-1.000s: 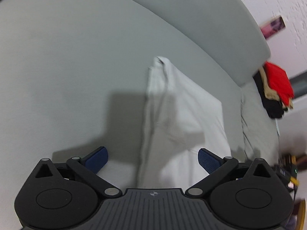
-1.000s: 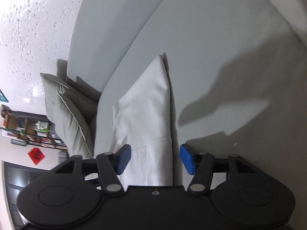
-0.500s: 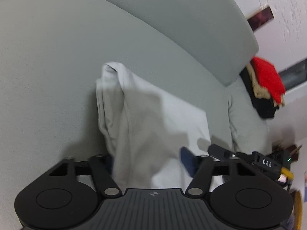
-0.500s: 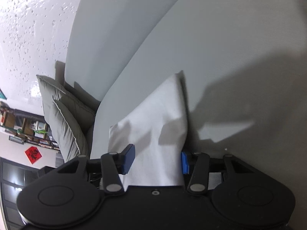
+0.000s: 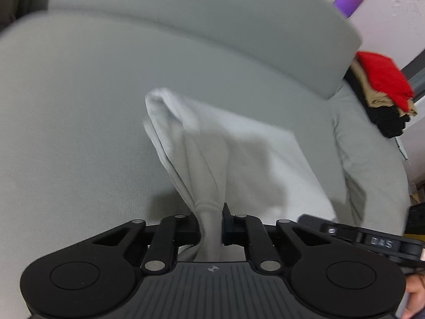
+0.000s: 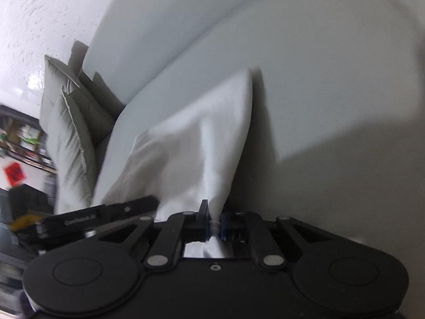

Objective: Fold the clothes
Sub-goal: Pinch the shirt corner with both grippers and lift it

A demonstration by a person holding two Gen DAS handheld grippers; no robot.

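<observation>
A white folded garment (image 5: 239, 159) lies on the grey sofa seat (image 5: 79, 133). My left gripper (image 5: 211, 226) is closing, and its jaws pinch a bunched near corner of the cloth, which rises in taut folds to them. The same white garment (image 6: 202, 146) shows in the right wrist view, where my right gripper (image 6: 213, 222) is also closing with its jaws pinched on the other near corner. That near edge is lifted off the seat; the far edge still rests on it. Each gripper's black body shows at the edge of the other's view.
A pile of red, tan and black clothes (image 5: 382, 90) sits on the sofa arm at the right. Grey cushions (image 6: 69, 133) lean at the sofa's left end. The grey backrest (image 5: 212, 26) runs behind the seat. A hand (image 5: 414, 300) shows at the lower right.
Both grippers went from open, straddling the garment's near edge, to pinching it. The near edge has lifted off the seat and the cloth has bunched into folds.
</observation>
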